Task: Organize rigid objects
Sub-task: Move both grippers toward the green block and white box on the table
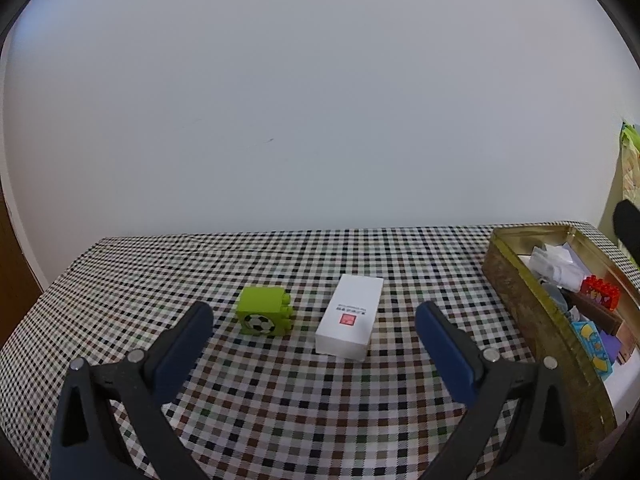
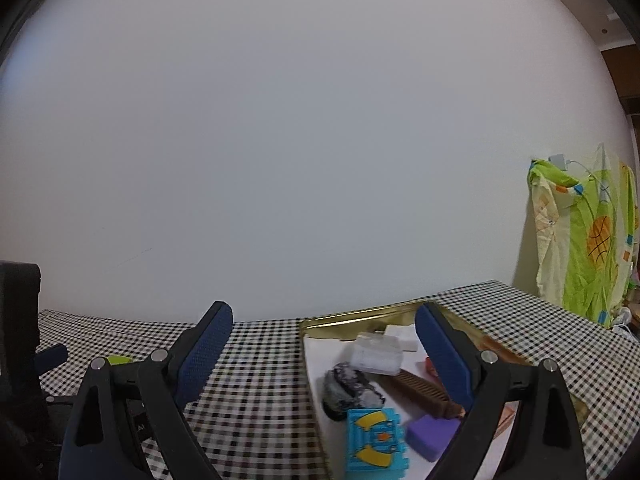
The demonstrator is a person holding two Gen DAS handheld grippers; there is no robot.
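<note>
1. The left tongs [image 1: 314, 316] hang low over the near part of the bench [image 1: 280, 400], spread wide, nothing between the blue ribbed pads [image 1: 188, 344]; they aim toward the wall.
2. The right tongs [image 2: 324, 320] are spread wide too, empty, poised above the tin [image 2: 340, 316] and tipped slightly down toward the things in it.
3. The bench wears a small-check cloth in black, white and brown.
4. Nearest in the tin, seen from the right wrist: a turquoise block [image 2: 376, 444] with yellow marks, studs along its lower edge, just beside a smooth purple block [image 2: 432, 432].
5. Behind them lie a dark mottled lump [image 2: 348, 388], a brown ridged comb [image 2: 424, 392] running diagonally, and a clear packet [image 2: 376, 354].
6. Just past the left tongs lies a white box [image 1: 350, 316], flat, long axis running away from the camera with a slight lean right; a red square is printed near its near end.
7. Left of it, apart, a lime block [image 1: 264, 312] lies on its side, studs pointing right, a football picture facing the camera.
8. The tin stands at the right edge of the bench, gold, shiny inside, textured outside, long axis near-to-far; a red block [image 1: 600, 292] rests in its far half.
9. Behind, a plain pale wall [image 1: 320, 100]; a green patterned cloth [image 2: 588, 240] hangs at the right.
</note>
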